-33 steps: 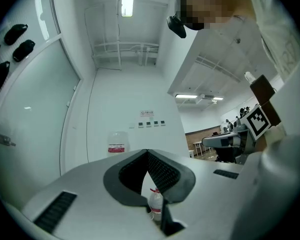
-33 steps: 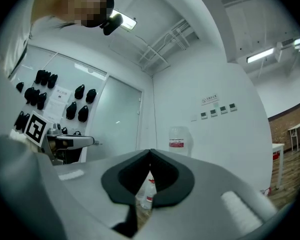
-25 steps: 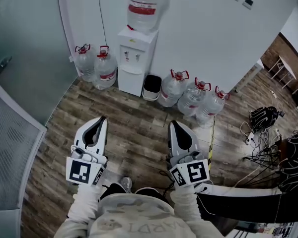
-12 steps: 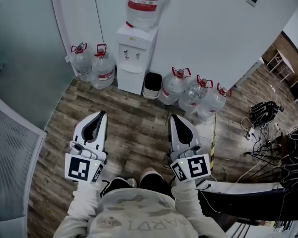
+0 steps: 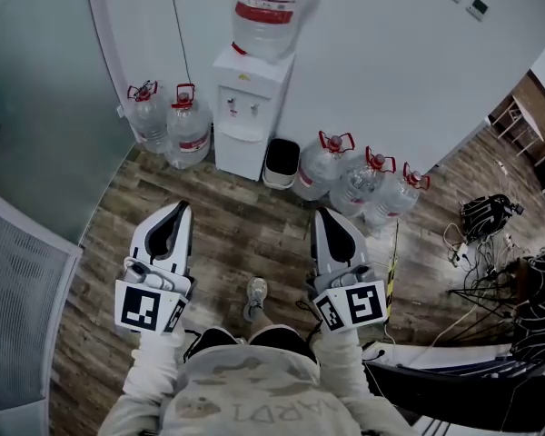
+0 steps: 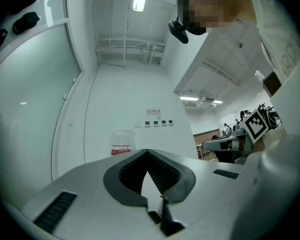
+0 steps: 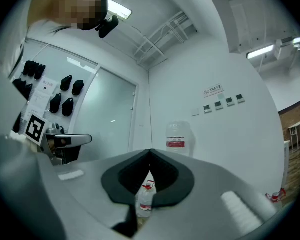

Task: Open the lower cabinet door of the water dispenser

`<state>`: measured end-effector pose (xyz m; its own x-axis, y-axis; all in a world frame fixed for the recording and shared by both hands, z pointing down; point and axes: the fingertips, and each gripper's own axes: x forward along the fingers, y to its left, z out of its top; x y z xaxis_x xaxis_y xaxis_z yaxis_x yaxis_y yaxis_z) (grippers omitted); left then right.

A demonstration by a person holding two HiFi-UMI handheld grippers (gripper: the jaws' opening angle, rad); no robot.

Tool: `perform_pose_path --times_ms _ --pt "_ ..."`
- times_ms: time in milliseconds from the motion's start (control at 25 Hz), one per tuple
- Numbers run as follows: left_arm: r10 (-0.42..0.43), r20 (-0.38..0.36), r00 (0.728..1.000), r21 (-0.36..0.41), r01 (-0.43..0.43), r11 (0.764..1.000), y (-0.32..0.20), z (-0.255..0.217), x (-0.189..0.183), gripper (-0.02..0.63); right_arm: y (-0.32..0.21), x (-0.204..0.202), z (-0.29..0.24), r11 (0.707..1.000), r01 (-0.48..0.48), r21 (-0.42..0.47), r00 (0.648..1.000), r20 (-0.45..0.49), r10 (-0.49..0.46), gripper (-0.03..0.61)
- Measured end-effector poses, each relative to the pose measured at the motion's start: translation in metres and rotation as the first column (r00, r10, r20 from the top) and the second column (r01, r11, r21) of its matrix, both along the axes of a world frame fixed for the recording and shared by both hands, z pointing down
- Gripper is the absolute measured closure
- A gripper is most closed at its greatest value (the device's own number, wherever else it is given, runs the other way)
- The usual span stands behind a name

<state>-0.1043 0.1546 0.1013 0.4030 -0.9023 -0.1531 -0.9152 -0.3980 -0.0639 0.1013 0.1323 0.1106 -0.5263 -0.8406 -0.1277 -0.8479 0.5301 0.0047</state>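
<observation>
- The water dispenser (image 5: 244,107) is a white unit standing against the white wall (image 5: 381,71), at the top middle of the head view.
- A large bottle (image 5: 271,9) with a red label sits upside down on top of it.
- The lower cabinet door (image 5: 238,158) is the bottom part of its front, below the taps, and it looks closed; neither tool is touching it.
- Two water jugs (image 5: 170,123) with red handles stand on the floor just left of the dispenser.
- A small white bin (image 5: 280,163) stands just beside the dispenser on its right.
- Past the bin, three more jugs (image 5: 361,183) stand in a row along the wall.
- The left tool (image 5: 180,209) is held out over the wooden floor (image 5: 245,234), well apart from the dispenser and pointing toward the wall.
- Its jaws are closed tip to tip with nothing between them.
- The right tool (image 5: 323,216) is held alongside it, also pointing toward the wall.
- Its jaws are pressed together as well and grip nothing. In the right gripper view a jug far off on the floor shows through the gap behind the tips.
- One shoe (image 5: 254,292) of the person shows on the floor between the two tools.
- A frosted glass panel (image 5: 45,107) runs down the left side.
- A tangle of cables (image 5: 486,216) lies on the floor at the right.
</observation>
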Motion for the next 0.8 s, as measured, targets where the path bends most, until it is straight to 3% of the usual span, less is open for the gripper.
perform_pose_path --times_ms 800 --pt "-0.110 -0.014 0.994 0.041 0.111 0.993 -0.145 -0.005 0.018 0.612 -0.169 0.003 0.002 0.988 0.153 0.017 0.988 -0.012 -0.153 0.569"
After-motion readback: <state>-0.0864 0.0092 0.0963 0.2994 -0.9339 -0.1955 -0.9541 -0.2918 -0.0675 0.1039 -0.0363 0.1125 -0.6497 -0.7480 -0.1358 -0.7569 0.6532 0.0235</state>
